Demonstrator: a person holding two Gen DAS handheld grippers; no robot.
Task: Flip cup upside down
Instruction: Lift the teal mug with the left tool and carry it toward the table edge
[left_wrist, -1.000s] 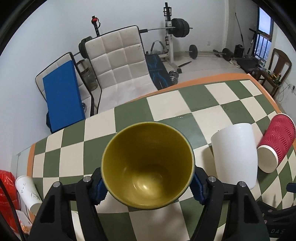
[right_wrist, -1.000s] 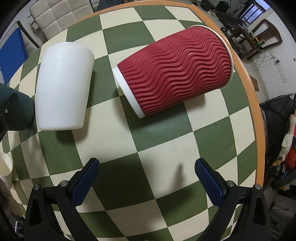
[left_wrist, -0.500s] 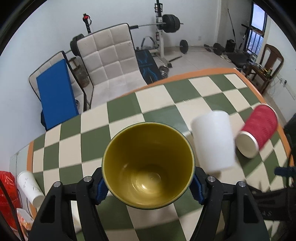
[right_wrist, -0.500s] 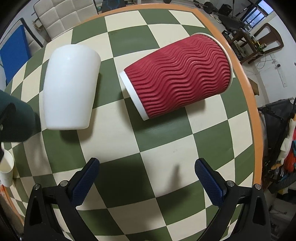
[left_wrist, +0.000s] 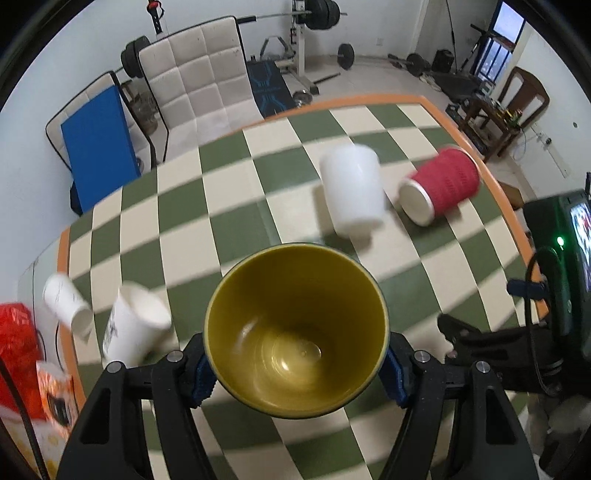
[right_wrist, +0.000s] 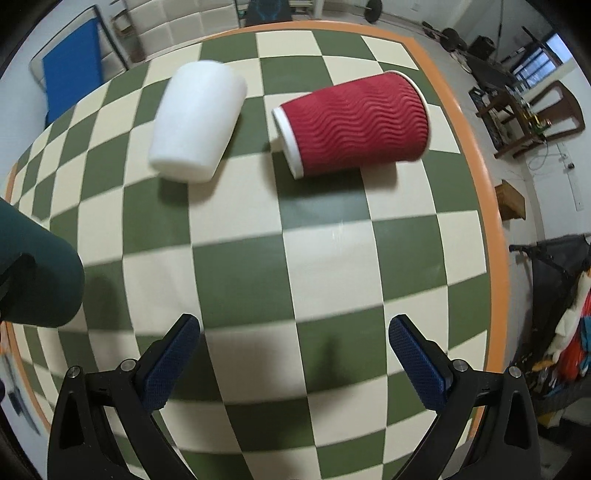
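My left tool (left_wrist: 297, 363) is clamped on the green cup (left_wrist: 296, 326), mouth facing the camera, above the checkered tabletop (left_wrist: 236, 229); my right tool (right_wrist: 293, 350) hangs spread, empty. Turning it over, the smooth tapered wall could slip free and knock the white cup (left_wrist: 351, 188) beyond it.

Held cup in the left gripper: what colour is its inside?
Mustard yellow inside the cup, with a dark rim; the left wrist view shows it best.

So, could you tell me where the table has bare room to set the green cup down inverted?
Bare checkered table lies between the open right gripper and the red cup and white cup. The left edge is crowded by two paper cups.
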